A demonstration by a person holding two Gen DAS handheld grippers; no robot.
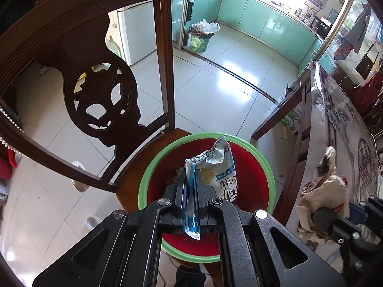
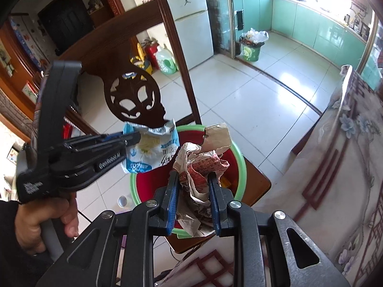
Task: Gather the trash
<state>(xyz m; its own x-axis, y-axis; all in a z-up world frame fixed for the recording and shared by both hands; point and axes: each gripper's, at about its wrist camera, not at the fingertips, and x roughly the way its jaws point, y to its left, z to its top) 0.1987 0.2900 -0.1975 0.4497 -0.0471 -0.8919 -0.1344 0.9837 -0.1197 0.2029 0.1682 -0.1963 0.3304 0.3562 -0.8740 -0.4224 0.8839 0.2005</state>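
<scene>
A crumpled white-and-blue plastic snack wrapper [image 1: 216, 165] hangs upright, pinched along one edge, directly above the round red basin with a green rim [image 1: 258, 157]. A wadded beige-and-red paper wrapper [image 2: 203, 165], clamped at its sides, hangs above the same basin, just beside the snack wrapper.

basin [image 1: 143, 186] floor hidden, wrapper [image 1: 215, 162] print unreadable
</scene>
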